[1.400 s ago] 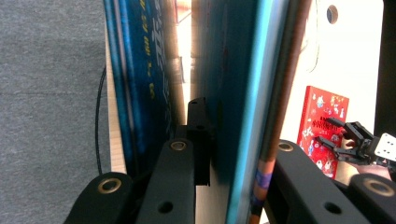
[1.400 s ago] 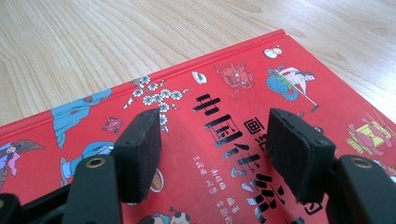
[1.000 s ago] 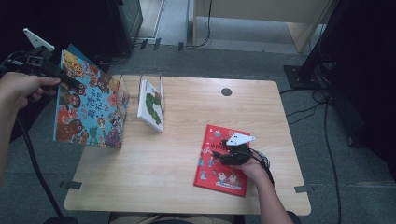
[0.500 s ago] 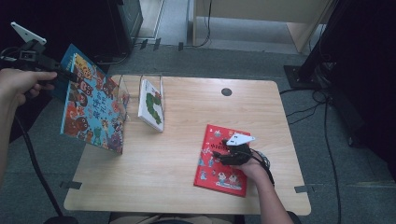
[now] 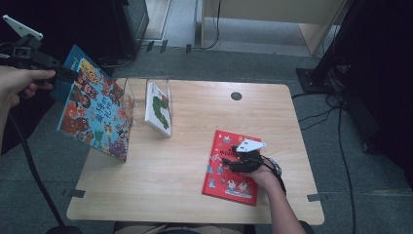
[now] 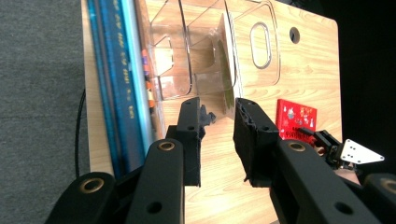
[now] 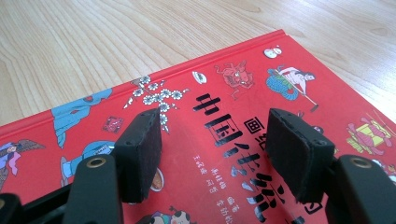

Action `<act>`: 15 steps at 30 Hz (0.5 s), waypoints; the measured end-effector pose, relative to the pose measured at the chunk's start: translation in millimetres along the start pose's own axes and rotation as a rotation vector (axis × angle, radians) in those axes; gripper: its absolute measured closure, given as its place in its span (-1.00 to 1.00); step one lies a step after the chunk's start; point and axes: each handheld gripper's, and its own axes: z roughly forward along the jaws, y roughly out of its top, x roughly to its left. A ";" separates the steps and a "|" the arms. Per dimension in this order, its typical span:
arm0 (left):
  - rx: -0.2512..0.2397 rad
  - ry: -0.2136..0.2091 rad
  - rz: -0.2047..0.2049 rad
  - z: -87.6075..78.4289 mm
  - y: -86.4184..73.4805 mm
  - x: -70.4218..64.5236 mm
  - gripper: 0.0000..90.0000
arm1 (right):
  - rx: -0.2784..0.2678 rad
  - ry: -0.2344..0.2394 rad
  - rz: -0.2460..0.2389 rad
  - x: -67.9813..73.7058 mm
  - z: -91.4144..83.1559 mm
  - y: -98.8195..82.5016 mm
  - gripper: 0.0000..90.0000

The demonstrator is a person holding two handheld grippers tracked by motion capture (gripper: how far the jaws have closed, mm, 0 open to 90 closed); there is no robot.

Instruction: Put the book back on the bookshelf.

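blue picture book [image 5: 95, 114]: leans at the bench's [image 5: 195, 195] left edge, just left of my left gripper [image 6: 217, 123], spine pointing far
left gripper: jaws apart, just opening, nothing between
right gripper [image 7: 212, 154]: jaws apart over the red book [image 7: 224, 107]

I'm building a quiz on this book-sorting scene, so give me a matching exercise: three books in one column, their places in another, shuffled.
Things:
1. blue picture book
2. white book with green art
3. red book

Places:
A. lying flat on the table, under the right gripper
B. leaning at the table's left edge, outside the clear rack
C. standing inside the clear rack

Pairs: 1-B, 2-C, 3-A
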 end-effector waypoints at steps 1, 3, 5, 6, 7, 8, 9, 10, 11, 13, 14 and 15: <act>0.002 0.000 0.001 0.7 0.1 -0.9 0.60 | 0.000 0.000 0.000 0.0 0.0 0.0 -0.20; 0.001 0.001 0.005 1.7 0.2 -2.1 0.59 | -0.001 0.001 0.000 -0.1 0.0 -0.1 -0.20; 0.002 0.005 0.011 2.8 0.0 -3.6 0.57 | -0.001 0.001 -0.001 -0.1 0.0 -0.1 -0.20; 0.007 0.006 0.013 3.5 0.0 -4.3 0.55 | -0.001 0.001 0.000 -0.1 0.0 -0.1 -0.20; 0.008 0.003 0.019 4.1 -0.2 -5.2 0.53 | -0.001 0.001 0.000 -0.1 0.0 -0.1 -0.20; 0.010 0.000 0.025 4.3 -0.3 -6.0 0.52 | -0.001 0.001 0.000 -0.1 0.0 -0.1 -0.20; 0.005 -0.001 0.023 4.6 -0.5 -6.9 0.49 | -0.001 0.001 0.000 -0.1 0.0 -0.1 -0.20; 0.005 -0.002 0.030 4.6 -0.7 -7.6 0.47 | -0.001 0.001 -0.001 -0.1 0.0 -0.1 -0.20; 0.006 -0.004 0.030 5.4 -1.1 -8.9 0.45 | -0.001 0.000 -0.001 -0.1 0.0 -0.1 -0.20; 0.011 -0.008 0.045 6.5 -1.8 -11.4 0.40 | -0.001 0.001 -0.001 0.0 0.0 -0.1 -0.20; 0.009 -0.009 0.047 6.7 -2.0 -12.5 0.38 | -0.001 0.001 -0.001 0.0 0.0 -0.1 -0.20; 0.000 -0.003 0.050 7.0 -2.3 -13.9 0.36 | -0.001 0.000 -0.001 0.0 0.0 -0.1 -0.20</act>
